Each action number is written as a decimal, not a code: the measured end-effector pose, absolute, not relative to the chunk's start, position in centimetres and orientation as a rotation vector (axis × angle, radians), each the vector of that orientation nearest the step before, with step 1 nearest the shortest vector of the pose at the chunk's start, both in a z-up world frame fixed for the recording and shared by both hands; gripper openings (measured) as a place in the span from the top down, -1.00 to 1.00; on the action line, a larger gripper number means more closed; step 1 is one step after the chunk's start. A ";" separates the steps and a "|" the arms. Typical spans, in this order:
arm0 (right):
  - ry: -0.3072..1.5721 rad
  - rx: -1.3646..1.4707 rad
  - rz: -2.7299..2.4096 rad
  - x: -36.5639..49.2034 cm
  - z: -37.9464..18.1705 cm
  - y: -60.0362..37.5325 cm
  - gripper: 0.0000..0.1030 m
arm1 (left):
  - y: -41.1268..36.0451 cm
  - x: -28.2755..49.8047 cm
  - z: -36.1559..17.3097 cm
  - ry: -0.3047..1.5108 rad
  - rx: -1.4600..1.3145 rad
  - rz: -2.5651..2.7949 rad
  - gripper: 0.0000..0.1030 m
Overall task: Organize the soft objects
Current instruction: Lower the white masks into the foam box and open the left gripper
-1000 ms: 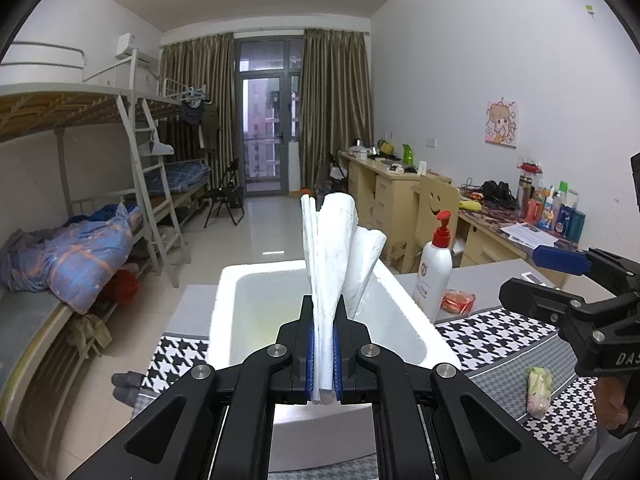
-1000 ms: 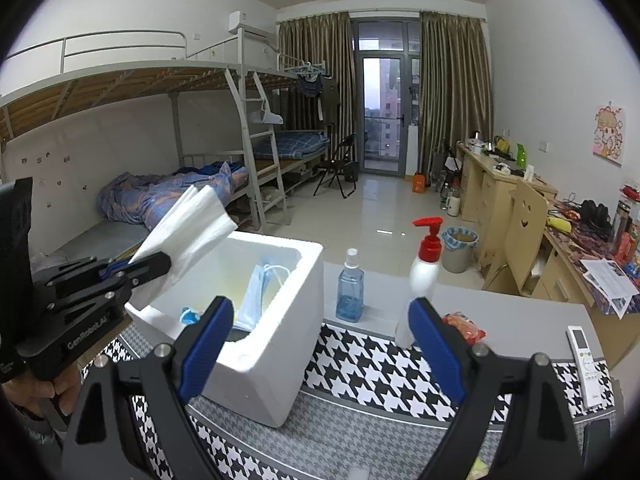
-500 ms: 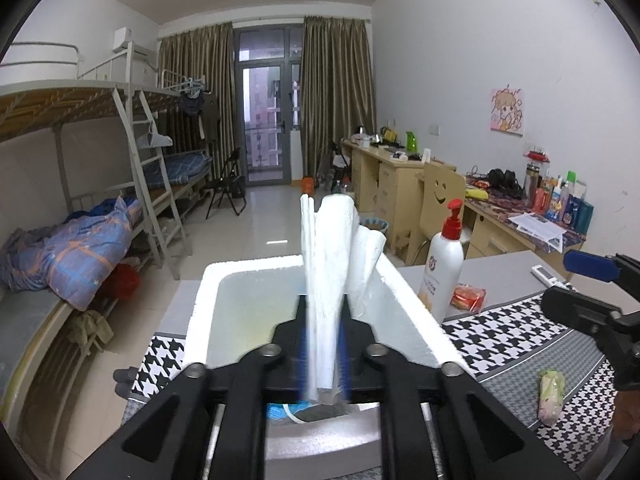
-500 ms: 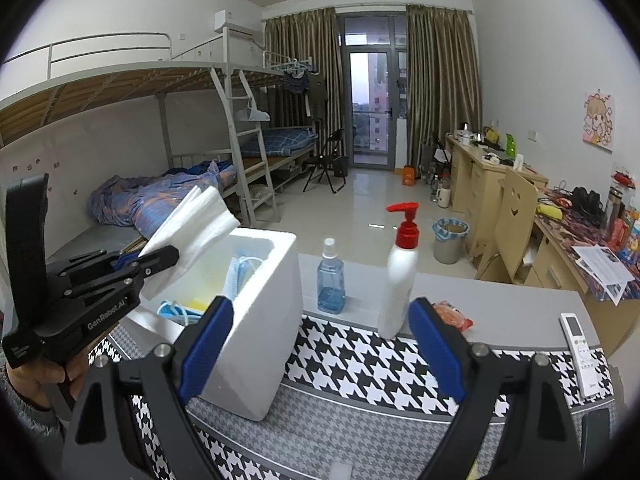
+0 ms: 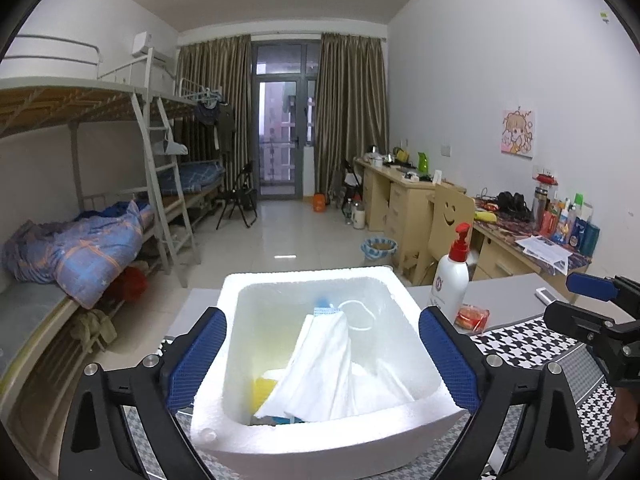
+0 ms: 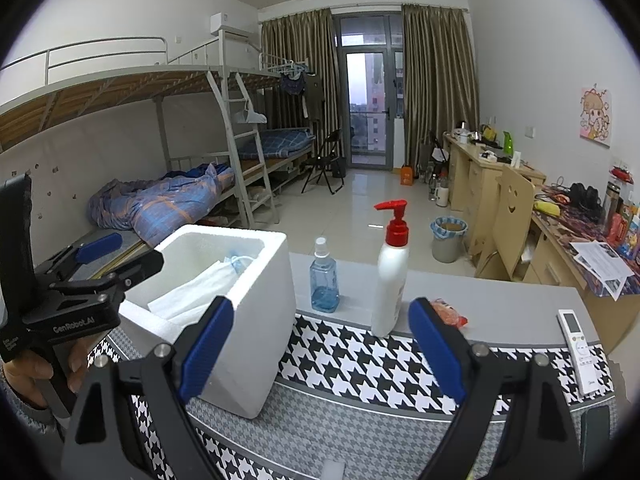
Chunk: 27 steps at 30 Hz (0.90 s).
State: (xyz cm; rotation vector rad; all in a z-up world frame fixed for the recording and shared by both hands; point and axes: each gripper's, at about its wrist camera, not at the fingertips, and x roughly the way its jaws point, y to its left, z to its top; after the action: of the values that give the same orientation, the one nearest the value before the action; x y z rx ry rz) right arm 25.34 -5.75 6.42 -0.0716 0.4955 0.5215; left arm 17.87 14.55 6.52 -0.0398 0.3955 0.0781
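Note:
A white foam box [image 5: 304,280] stands on the table just ahead of my left gripper [image 5: 322,346]. The gripper's jaws are opening wide, and no pad touches anything. A folded white tissue [image 5: 324,372] lies loose inside the box, leaning on a blue face mask [image 5: 332,308] beside something yellow [image 5: 262,390]. In the right wrist view the box [image 6: 256,280] is at the left, with the tissue [image 6: 188,300] and the left gripper [image 6: 100,264] above its near corner. My right gripper [image 6: 320,332] stands open with nothing between its fingers, right of the box.
A white pump bottle [image 6: 390,276] with a red head, a small blue bottle [image 6: 325,276] and an orange packet [image 6: 450,314] stand behind the houndstooth mat [image 6: 360,360]. A white remote [image 6: 576,344] lies at the far right. Bunk beds and desks line the room beyond.
My left gripper's jaws went from shut on the upright white tissue to wide apart. The tissue dropped into the foam box. The right gripper stayed open.

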 end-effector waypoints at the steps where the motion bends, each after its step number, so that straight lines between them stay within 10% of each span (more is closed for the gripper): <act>1: 0.494 -0.071 0.523 25.2 6.5 -5.9 -0.78 | 14.5 17.7 6.6 0.392 -0.037 0.080 -0.90; 27: 0.414 -0.044 0.530 21.2 7.8 -8.9 -0.78 | 11.7 12.5 8.6 0.302 -0.001 0.076 -0.98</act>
State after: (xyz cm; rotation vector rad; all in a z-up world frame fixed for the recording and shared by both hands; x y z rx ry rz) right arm 21.19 -8.90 7.84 -0.0444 0.4142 0.5298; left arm 12.54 11.65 8.56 -0.0008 0.3025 0.0762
